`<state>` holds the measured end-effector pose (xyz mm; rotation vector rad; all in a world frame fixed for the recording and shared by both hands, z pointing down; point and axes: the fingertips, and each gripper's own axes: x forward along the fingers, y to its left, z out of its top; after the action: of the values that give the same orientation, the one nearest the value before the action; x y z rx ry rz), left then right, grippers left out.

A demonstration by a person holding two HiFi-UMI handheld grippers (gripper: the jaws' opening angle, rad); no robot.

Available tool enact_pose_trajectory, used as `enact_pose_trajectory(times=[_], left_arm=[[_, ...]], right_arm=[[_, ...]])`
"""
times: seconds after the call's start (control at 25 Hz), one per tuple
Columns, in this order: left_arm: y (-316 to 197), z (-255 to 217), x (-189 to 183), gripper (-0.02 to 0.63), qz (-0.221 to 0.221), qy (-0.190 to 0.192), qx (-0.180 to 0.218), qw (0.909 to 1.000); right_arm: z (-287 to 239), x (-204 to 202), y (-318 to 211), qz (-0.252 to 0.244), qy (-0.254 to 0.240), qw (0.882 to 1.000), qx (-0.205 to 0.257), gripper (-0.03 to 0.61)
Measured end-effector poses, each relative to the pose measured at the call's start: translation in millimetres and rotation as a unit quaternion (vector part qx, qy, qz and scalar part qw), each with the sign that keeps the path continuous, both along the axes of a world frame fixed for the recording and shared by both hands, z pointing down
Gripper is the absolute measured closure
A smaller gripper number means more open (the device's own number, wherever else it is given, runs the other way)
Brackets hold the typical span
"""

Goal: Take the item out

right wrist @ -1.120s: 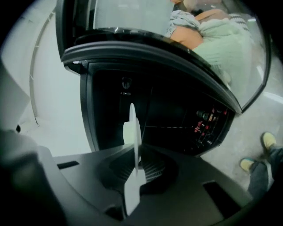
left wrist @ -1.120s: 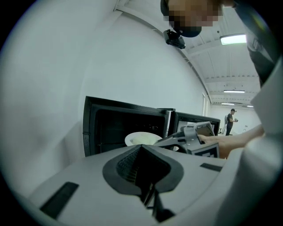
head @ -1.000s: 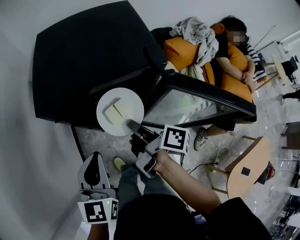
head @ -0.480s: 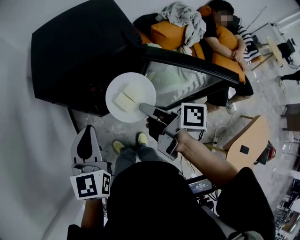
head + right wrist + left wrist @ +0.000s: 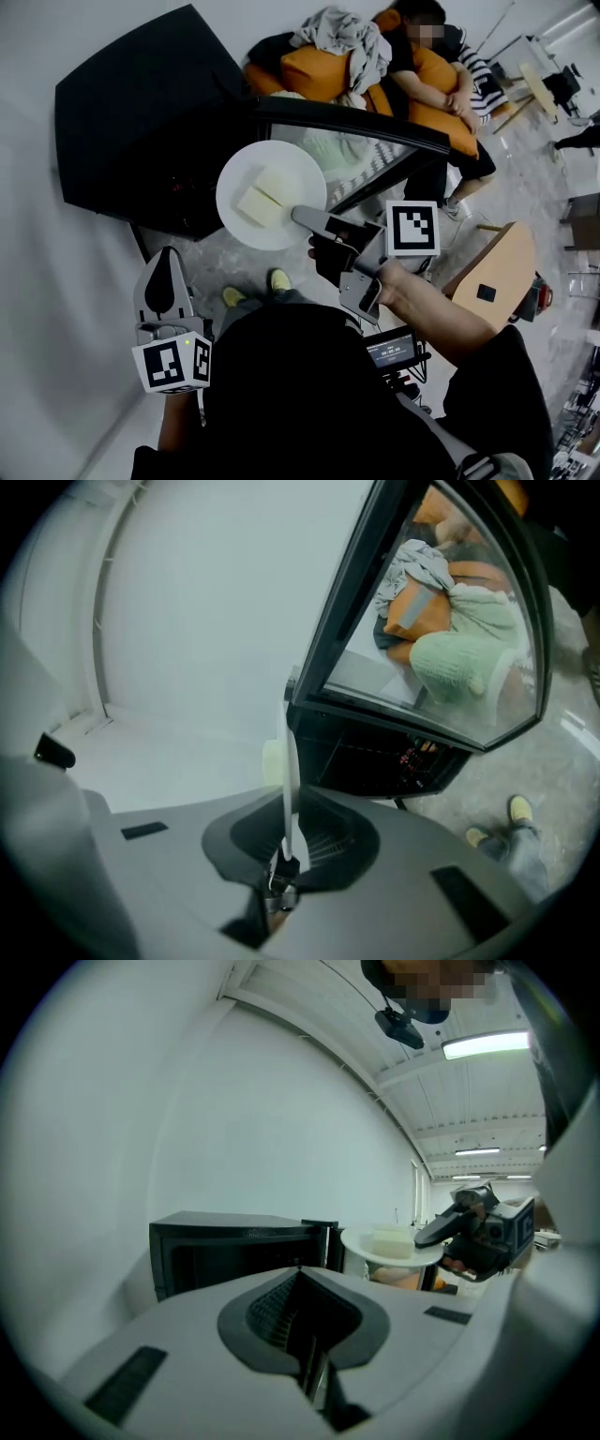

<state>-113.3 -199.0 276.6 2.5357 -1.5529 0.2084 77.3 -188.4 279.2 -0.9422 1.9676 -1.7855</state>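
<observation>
While the right gripper [image 5: 302, 216] pinches the rim of the white plate [image 5: 298, 167], bearing two pale blocks [image 5: 261, 195], outside the open black oven [image 5: 141, 122], the left gripper [image 5: 167, 257] shows fingers pressed together, empty.

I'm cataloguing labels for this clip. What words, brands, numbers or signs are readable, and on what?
Nothing reads as text.
Small screen at the person's waist: too small to read.
Left cube on left claw, right cube on right claw: square patterns only.
Black oven, white plate: no legible print.

A person [image 5: 462, 91] lies among orange cushions [image 5: 319, 67], a grey cloth [image 5: 342, 33] heaped beside — a wooden table [image 5: 502, 272] stands near.
</observation>
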Motion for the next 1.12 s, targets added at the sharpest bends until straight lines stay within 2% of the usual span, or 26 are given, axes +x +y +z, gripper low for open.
enact_pose_trajectory(times=[0.48,1.12], left_arm=[[15,-16,27,0.604,-0.016,0.007,0.021,0.9996],[36,-22,28,0.604,-0.028,0.001,0.030,0.9991]], right_arm=[[-9,33,23,-0.006,-0.001,1.000,0.021,0.549],[-7,28,37,-0.034,0.001,0.999,0.025,0.549]])
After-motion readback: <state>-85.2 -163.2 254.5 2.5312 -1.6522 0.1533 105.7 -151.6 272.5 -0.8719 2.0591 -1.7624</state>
